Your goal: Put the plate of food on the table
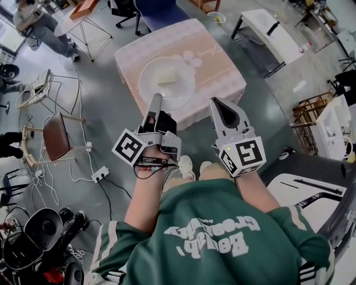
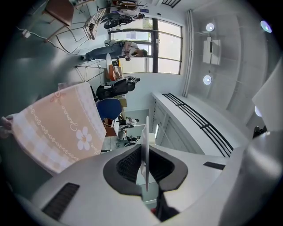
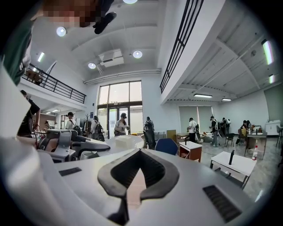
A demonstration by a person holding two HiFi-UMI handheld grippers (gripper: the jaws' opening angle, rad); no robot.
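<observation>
A white plate carrying a pale block of food hangs over the table with the pink flowered cloth. My left gripper is shut on the plate's near rim. In the left gripper view the plate stands edge-on between the dark pads, with the cloth off to the left. Whether the plate touches the cloth I cannot tell. My right gripper is beside the plate's right edge, apart from it. Its jaws meet at the tips with nothing between them.
A wooden chair and a wire chair stand at the left, with cables and a power strip on the floor. A blue office chair is behind the table, a white bench at the right. People stand in the background.
</observation>
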